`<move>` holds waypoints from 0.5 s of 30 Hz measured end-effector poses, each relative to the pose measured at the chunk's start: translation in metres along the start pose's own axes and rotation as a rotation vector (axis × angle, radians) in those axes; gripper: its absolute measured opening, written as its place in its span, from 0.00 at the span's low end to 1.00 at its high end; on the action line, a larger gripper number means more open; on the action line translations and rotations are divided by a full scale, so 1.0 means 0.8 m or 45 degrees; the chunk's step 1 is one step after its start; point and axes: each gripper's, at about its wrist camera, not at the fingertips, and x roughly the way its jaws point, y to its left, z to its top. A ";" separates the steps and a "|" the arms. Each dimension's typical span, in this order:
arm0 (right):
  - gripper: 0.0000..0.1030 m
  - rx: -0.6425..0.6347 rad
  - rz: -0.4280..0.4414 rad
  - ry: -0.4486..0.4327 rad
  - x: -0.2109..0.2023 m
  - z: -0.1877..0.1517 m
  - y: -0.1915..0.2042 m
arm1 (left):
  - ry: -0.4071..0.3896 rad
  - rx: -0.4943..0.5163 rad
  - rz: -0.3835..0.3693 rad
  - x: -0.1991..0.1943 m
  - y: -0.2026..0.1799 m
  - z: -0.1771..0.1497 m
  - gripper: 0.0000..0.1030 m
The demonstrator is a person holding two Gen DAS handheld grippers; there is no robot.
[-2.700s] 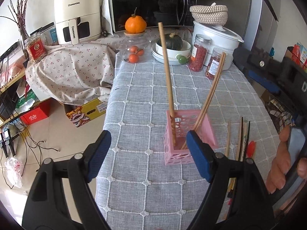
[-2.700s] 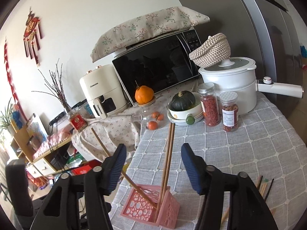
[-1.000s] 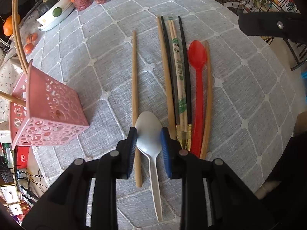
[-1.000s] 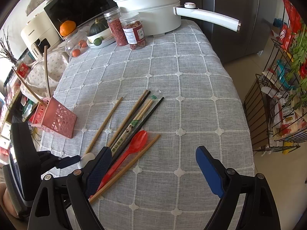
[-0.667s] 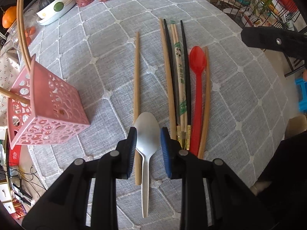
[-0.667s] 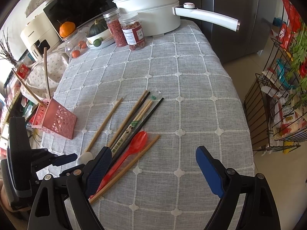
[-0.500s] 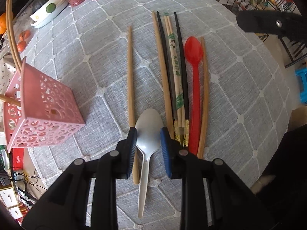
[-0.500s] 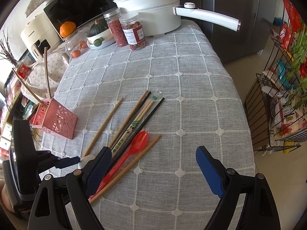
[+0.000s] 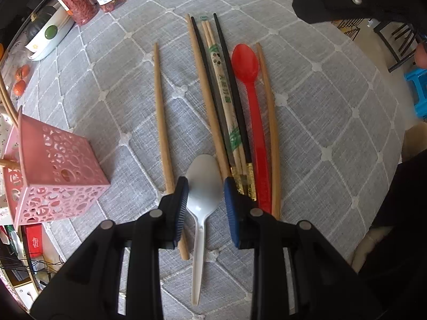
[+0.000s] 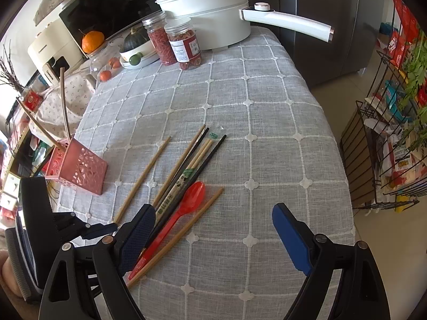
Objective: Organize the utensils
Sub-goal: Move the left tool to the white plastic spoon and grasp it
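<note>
So the left gripper (image 9: pixel 205 194) is clamping the bowl of the white plastic spoon (image 9: pixel 204 186) between its blue pads, with the thin handle trailing back toward the camera, and the spoon looks like it's hanging just above the grey checked tablecloth (image 9: pixel 333 122). The pink perforated plastic holder (image 9: pixel 58 176), with a few wooden chopsticks already standing in it, is sitting off to the left of the spoon. Right of the spoon, the rest of the pile is lying in a row: wooden and black chopsticks (image 9: pixel 213 85) and a long red plastic spoon (image 9: pixel 250 101). The right gripper (image 10: pixel 213 229) is sitting wide apart, gripping nothing, near that pile. Risk I'm seeing: a rounded, slick bowl is a sketchy thing to pinch, so it could swivel or pop out on the way to the holder.
</note>
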 end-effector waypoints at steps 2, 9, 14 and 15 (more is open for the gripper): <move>0.88 -0.002 0.000 0.002 0.000 0.000 0.000 | 0.003 0.011 -0.009 -0.001 0.001 0.001 0.28; 0.88 0.008 0.002 0.001 0.001 0.000 -0.001 | 0.037 0.021 -0.041 0.007 0.016 0.001 0.28; 0.88 0.009 0.007 0.005 0.001 0.001 -0.002 | 0.026 0.026 -0.080 0.006 0.023 0.001 0.28; 0.88 0.009 0.008 0.004 0.000 0.001 -0.002 | 0.032 0.027 -0.079 0.009 0.024 0.001 0.28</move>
